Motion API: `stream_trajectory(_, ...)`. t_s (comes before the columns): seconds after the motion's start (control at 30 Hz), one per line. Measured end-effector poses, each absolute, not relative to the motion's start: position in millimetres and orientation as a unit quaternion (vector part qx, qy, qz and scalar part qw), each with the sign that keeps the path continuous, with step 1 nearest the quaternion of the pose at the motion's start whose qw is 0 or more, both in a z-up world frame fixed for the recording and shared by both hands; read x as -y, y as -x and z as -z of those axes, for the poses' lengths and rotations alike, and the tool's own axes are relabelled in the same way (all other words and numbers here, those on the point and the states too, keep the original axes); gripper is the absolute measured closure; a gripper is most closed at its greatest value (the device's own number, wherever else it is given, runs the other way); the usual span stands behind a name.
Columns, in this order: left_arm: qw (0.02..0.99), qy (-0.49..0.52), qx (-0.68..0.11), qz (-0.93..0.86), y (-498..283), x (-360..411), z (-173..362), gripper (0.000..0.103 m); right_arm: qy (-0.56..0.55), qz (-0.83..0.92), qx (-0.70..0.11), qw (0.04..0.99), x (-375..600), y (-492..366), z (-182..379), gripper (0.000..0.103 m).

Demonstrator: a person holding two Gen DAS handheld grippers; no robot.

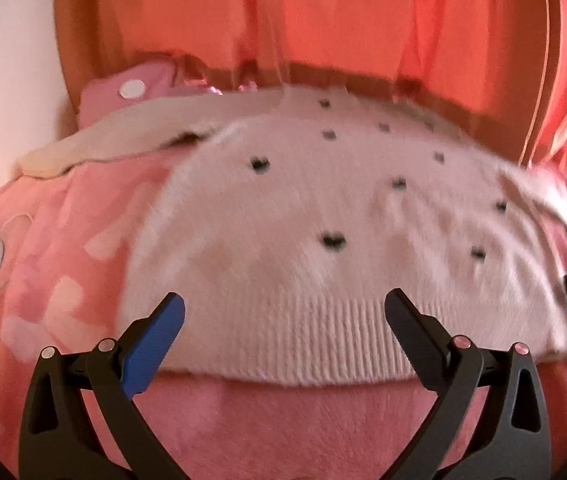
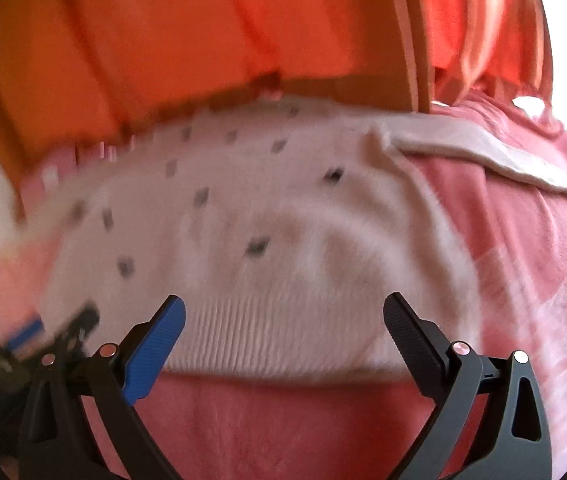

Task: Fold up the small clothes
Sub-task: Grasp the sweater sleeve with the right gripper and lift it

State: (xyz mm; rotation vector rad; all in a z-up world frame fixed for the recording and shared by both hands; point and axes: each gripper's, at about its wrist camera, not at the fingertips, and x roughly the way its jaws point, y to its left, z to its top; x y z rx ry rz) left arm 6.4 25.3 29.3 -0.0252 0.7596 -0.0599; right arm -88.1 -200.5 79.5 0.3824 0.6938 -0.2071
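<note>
**Now: spotted sweater spread flat, both tools wide apart**

Right in front of me lies the sweater (image 1: 323, 208), a fluffy, pale pinkish-white knit scattered with small dark spots. It is spread front-up on a pink blanket (image 1: 63, 264) printed with paler heart shapes. Its ribbed hem (image 1: 283, 344) runs straight across the near edge, closest to both cameras. One sleeve (image 1: 123, 136) stretches out flat to the left in my left wrist view; in my right wrist view the other sleeve (image 2: 483, 156) reaches out to the right, lying over the blanket. The knit looks smooth in the body, with a few soft ridges above the hem. Both views are blurred, the right one more so.

My left tool (image 1: 284, 310) has its fingers spread well apart, just above the hem, gripping nothing. My right tool (image 2: 284, 312) is likewise wide apart over the hem, and nothing is between its fingers. At the lower left of the right wrist view I can make out the left tool as a smeared dark shape with a blue pad.

Beyond the sweater hangs an orange-red curtain (image 1: 323, 20). A pink pouch (image 1: 123, 92) with a white round patch sits behind the left sleeve; I cannot tell whether it holds anything.
</note>
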Motion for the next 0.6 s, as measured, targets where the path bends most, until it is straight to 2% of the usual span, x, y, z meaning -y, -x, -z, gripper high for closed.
stream_trajectory(0.1, 0.933, 0.017, -0.357, 0.029, -20, -33, -49, 0.005, -0.233, 0.157, -0.309, 0.909, 286, 84, -92, 0.005)
stream_trajectory(0.23, 0.935, 0.01, -0.351, 0.035, -52, -26, -65, 0.005, -0.318, 0.242, -0.306, 0.864, 411, 77, -60, 0.005)
stream_trajectory(0.27, 0.936, 0.011, -0.35, 0.036, -58, -24, -67, 0.005, -0.339, 0.257, -0.309, 0.851, 436, 75, -49, 0.007)
stream_trajectory(0.33, 0.937, 0.013, -0.348, 0.032, -76, -17, -70, 0.005, -0.393, 0.288, -0.316, 0.814, 491, 74, -21, 0.016)
stream_trajectory(0.43, 0.933, 0.025, -0.357, 0.028, -103, -8, -65, 0.005, -0.465, 0.319, -0.299, 0.77, 540, 82, 9, 0.018)
stream_trajectory(0.53, 0.929, 0.033, -0.367, 0.025, -127, 2, -53, 0.005, -0.462, 0.336, -0.279, 0.772, 554, 73, 11, 0.032)
stream_trajectory(0.57, 0.928, 0.033, -0.369, 0.025, -132, 3, -49, 0.005, -0.459, 0.331, -0.283, 0.774, 557, 64, 11, 0.044)
stream_trajectory(0.6, 0.928, 0.034, -0.371, 0.026, -136, 4, -45, 0.005, -0.461, 0.321, -0.286, 0.776, 558, 52, 9, 0.064)
